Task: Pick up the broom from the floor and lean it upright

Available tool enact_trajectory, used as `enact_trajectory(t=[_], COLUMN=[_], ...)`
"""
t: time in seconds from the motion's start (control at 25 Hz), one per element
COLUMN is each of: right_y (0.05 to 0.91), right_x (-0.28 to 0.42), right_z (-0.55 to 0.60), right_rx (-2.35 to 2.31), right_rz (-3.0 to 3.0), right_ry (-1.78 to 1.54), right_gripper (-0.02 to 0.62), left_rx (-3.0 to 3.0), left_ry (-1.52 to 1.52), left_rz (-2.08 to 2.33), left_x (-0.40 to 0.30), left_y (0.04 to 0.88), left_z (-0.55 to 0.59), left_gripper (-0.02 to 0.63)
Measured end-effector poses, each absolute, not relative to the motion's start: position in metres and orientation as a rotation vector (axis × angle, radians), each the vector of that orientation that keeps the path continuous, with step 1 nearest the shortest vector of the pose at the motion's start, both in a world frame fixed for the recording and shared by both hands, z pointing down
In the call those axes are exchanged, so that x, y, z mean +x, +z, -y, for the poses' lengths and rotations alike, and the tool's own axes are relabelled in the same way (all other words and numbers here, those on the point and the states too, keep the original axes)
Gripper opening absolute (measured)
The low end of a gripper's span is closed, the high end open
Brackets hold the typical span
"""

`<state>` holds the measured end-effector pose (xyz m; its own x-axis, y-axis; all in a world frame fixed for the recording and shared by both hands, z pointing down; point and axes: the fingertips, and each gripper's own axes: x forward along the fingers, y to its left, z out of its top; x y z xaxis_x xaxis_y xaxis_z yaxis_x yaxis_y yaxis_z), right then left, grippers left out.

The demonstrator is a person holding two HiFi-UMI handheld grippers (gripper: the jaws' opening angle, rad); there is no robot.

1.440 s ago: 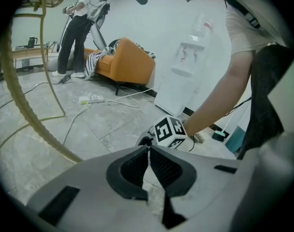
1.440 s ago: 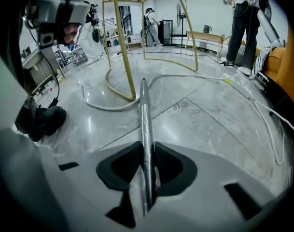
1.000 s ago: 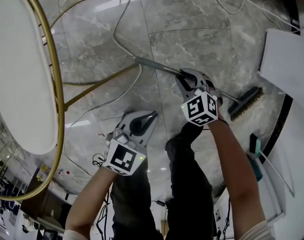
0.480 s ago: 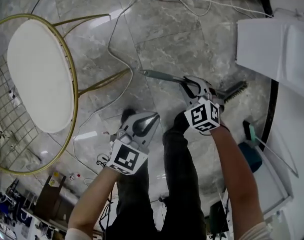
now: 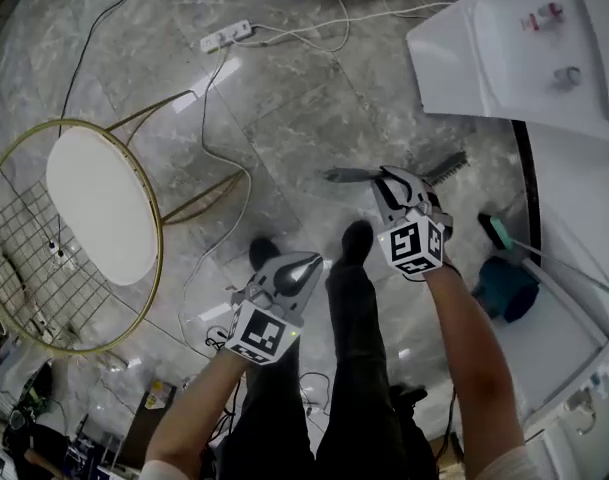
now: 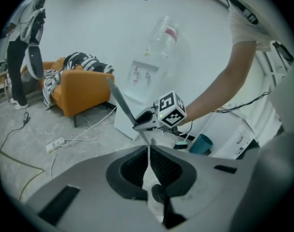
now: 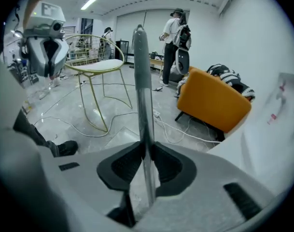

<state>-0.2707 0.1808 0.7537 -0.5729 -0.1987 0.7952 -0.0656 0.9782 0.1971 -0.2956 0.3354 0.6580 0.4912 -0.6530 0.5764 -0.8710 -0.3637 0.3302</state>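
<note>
Grey floor (image 5: 314, 88) below, clasped the broom (image 7: 141, 71) by its handle in the right gripper (image 7: 147, 148), jaws closing; left gripper (image 6: 148, 151) pinched together, empty.

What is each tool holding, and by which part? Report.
Right tool, jaws closing, grips the broom by its handle. Left tool is shut, empty.

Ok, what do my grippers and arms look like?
The left gripper and right gripper have pale grey shells, dark ribbed pads, each with a white cube bearing black square markers. Short white sleeves, bare forearms. Right jaws are closing on the broom handle.
</note>
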Motion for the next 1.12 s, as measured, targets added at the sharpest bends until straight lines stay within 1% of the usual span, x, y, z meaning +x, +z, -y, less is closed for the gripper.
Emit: enact_trajectory(t=[0.2,0.56,0.8,1.12], right_y=[0.716,0.663,0.628,0.588], right_x=[-0.222,-0.128,-0.05,0.036], right_z=[-0.151,-0.111,-0.082,-0.049], right_rx=[0.389,0.62,0.819,1.068], right_rz=[2.177,2.17,2.147,2.147], right_ry=[-0.125,-0.008,0.157,0.371], right_gripper=[0.081,0.081,0.081,0.081], left_rx=[2.219,2.308,2.332,2.414], left_ry=[0.487,0.488,0.475,0.505], left_rz=[1.144,1.131,1.116,1.033], left_x=[-0.26,-0.195,-0.144,-0.07], left_y=[0.626,0.565,0.528,0.491], left_z=[-0.317,-0.258,-0.224,-0.169], left_gripper=[0.015,0.015,0.015,0.015])
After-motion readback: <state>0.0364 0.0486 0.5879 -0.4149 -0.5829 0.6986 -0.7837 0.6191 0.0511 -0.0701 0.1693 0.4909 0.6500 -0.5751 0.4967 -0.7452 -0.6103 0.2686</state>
